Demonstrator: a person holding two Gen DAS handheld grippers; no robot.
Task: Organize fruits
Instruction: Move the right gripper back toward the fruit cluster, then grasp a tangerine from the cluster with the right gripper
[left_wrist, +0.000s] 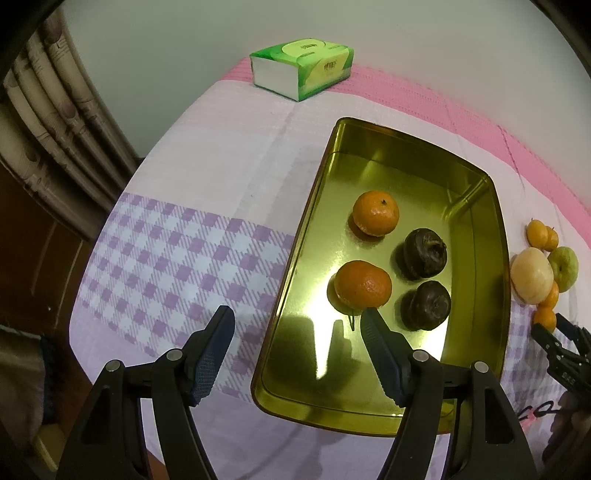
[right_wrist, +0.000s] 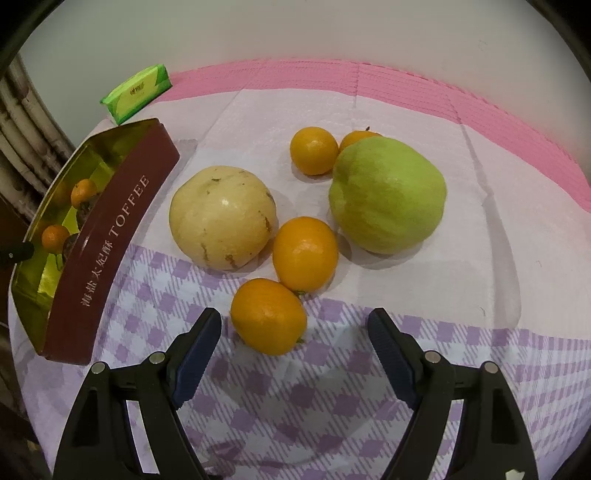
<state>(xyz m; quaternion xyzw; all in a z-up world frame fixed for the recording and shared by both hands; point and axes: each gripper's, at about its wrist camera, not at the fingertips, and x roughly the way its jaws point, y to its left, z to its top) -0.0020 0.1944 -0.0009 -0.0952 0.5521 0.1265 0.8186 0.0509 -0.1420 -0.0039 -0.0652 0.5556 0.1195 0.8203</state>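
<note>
A gold tin tray (left_wrist: 476, 295) holds two oranges (left_wrist: 376, 212) (left_wrist: 363, 284) and two dark brown fruits (left_wrist: 424, 253) (left_wrist: 430, 304). My left gripper (left_wrist: 297, 314) is open and empty over the tray's left rim, its right finger just below the nearer orange. On the cloth right of the tray (right_wrist: 110, 236) lie a pale yellow fruit (right_wrist: 221, 216), a green fruit (right_wrist: 388, 194) and several small oranges. My right gripper (right_wrist: 294, 317) is open and empty, with the nearest small orange (right_wrist: 269, 321) just ahead between its fingers. The right gripper also shows in the left wrist view (left_wrist: 554, 334).
A green tissue pack (left_wrist: 301, 66) lies at the table's far edge by the wall. The table has a pink and purple checked cloth (left_wrist: 177, 266). A curtain (left_wrist: 48, 122) hangs at the left, past the table's edge.
</note>
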